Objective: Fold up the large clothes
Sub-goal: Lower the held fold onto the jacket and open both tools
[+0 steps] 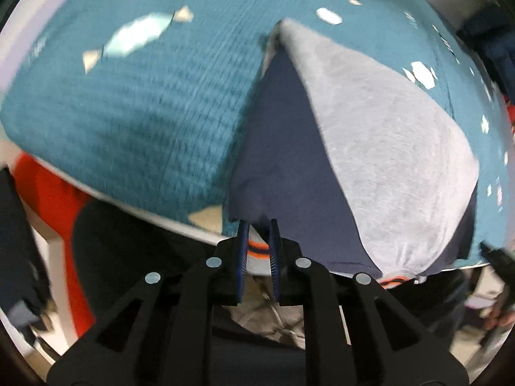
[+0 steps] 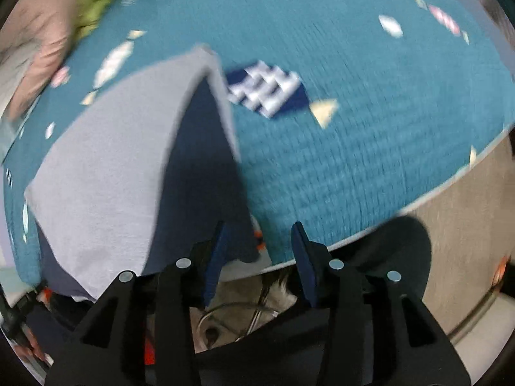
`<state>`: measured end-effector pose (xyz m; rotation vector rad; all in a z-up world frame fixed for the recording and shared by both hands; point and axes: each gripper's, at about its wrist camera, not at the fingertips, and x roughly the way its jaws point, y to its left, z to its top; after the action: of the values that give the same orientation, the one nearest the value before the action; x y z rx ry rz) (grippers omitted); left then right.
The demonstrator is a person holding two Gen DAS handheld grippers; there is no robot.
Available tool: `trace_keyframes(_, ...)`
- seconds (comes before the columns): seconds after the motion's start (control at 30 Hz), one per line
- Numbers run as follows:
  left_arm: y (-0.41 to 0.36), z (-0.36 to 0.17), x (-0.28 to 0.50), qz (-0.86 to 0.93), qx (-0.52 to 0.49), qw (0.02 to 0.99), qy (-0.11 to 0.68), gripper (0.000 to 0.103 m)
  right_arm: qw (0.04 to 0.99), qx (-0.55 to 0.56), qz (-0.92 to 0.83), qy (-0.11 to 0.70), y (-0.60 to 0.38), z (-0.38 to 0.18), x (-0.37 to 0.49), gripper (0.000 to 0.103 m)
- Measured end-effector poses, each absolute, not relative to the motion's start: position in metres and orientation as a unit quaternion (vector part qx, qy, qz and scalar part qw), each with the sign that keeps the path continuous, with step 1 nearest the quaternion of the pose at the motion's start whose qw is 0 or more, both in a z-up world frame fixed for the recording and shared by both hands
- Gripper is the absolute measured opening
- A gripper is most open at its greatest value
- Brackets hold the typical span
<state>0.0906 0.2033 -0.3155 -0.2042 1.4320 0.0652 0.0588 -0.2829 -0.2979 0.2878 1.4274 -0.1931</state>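
Note:
A large garment, grey (image 1: 389, 148) outside and navy (image 1: 283, 148) inside with an orange-striped hem (image 1: 257, 251), lies partly folded on a teal patterned table cover (image 1: 135, 122). My left gripper (image 1: 259, 225) is shut on the hem corner at the table's near edge. In the right wrist view the same garment (image 2: 106, 160) lies left of centre, its navy part (image 2: 202, 173) reaching the near edge. My right gripper (image 2: 260, 228) is open, its left finger (image 2: 219, 244) touching the garment's near corner, nothing held between the jaws.
Green and pink clothes (image 2: 64, 9) lie at the far left corner of the table in the right wrist view. A blue-and-white patch (image 2: 267, 90) shows on the cover. An orange object (image 1: 51, 199) sits below the table edge at left. Floor (image 2: 466, 225) lies to the right.

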Motion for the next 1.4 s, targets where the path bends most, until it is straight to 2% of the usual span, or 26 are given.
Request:
trace_keyframes(0.03, 0.198, -0.318, 0.094, 0.03, -0.087, 0.75, 0.655, 0.012, 0.744, 0.121, -0.081, 0.653, -0.277, -0.3, 0.061, 0.02)
trace_keyframes(0.1, 0.187, -0.325, 0.103, 0.029, -0.083, 0.742, 0.664, 0.003, 0.728, 0.138, -0.06, 0.669, -0.269, -0.317, 0.067, 0.004)
trace_keyframes(0.13, 0.182, -0.326, 0.104, 0.032, -0.082, 0.736, 0.671, 0.003, 0.72, 0.145, -0.056, 0.677, -0.267, -0.325, 0.073, 0.002)
trace_keyframes(0.33, 0.176, -0.302, 0.092, 0.011, -0.077, 0.746, 0.661, 0.003, 0.688, 0.154, -0.066, 0.706, -0.265, -0.374, 0.071, 0.001)
trace_keyframes(0.47, 0.176, -0.302, 0.099, 0.017, -0.086, 0.739, 0.668, 0.003, 0.683, 0.138, -0.071, 0.714, -0.265, -0.367, 0.073, 0.0)
trace_keyframes(0.63, 0.173, -0.261, 0.087, -0.006, -0.08, 0.759, 0.647, 0.003, 0.675, 0.142, -0.075, 0.72, -0.265, -0.369, 0.074, 0.0)
trace_keyframes(0.73, 0.174, -0.254, 0.089, -0.011, -0.083, 0.766, 0.637, 0.003, 0.684, 0.149, -0.065, 0.712, -0.248, -0.35, 0.072, 0.003)
trace_keyframes(0.83, 0.169, -0.274, 0.097, -0.005, -0.061, 0.771, 0.634, 0.003, 0.708, 0.116, -0.043, 0.695, -0.224, -0.333, 0.073, 0.003)
trace_keyframes(1.0, 0.181, -0.361, 0.111, 0.027, -0.066, 0.713, 0.697, 0.0, 0.686, 0.132, -0.067, 0.712, -0.222, -0.366, 0.074, 0.003)
trace_keyframes(1.13, 0.189, -0.369, 0.112, 0.017, -0.094, 0.717, 0.691, 0.0, 0.682, 0.134, -0.073, 0.715, -0.22, -0.365, 0.074, 0.003)
trace_keyframes(1.23, 0.189, -0.35, 0.111, 0.014, -0.086, 0.725, 0.683, 0.0, 0.717, 0.177, -0.023, 0.674, -0.214, -0.329, 0.082, 0.003)
trace_keyframes(1.4, 0.171, -0.299, 0.124, -0.046, -0.089, 0.783, 0.614, 0.0, 0.79, 0.157, 0.009, 0.593, -0.187, -0.285, 0.105, 0.003)
